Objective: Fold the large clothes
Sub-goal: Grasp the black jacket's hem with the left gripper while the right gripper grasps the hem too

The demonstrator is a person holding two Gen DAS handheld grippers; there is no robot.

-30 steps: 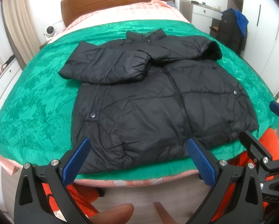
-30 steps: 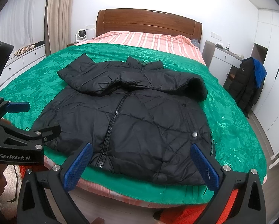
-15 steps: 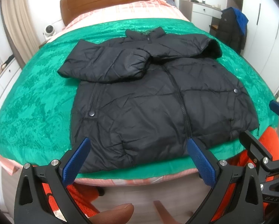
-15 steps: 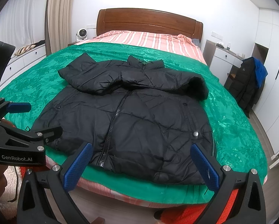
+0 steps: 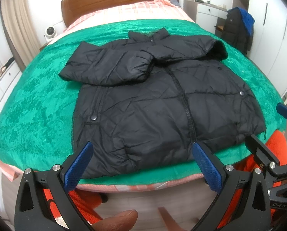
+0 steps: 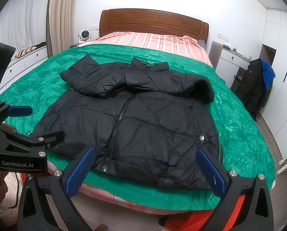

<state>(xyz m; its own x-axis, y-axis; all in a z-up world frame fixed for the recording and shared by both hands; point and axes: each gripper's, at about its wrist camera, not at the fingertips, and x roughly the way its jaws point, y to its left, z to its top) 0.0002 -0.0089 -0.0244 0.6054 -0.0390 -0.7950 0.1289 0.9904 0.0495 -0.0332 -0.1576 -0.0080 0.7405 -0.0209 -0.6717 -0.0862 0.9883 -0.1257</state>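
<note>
A black puffer jacket [image 5: 155, 100] lies front up and zipped on the green bedspread [image 5: 37, 100], with both sleeves folded across its chest. It also shows in the right wrist view [image 6: 143, 123]. My left gripper [image 5: 143, 163] is open and empty, hovering just off the bed's near edge before the jacket's hem. My right gripper [image 6: 145, 167] is open and empty, also just off the near edge at the hem. Each gripper shows at the side of the other's view.
The bed has a wooden headboard [image 6: 153, 23] and a striped pink sheet [image 6: 153, 40]. A dark coat [image 6: 256, 88] hangs at the right by a white desk [image 6: 228, 59] and wardrobes. White drawers [image 6: 22, 61] line the left wall. Orange fabric [image 5: 274, 154] lies below the grippers.
Both grippers have crept slightly closer to the bed and jacket hem. The jacket has not moved, and both stay open.
</note>
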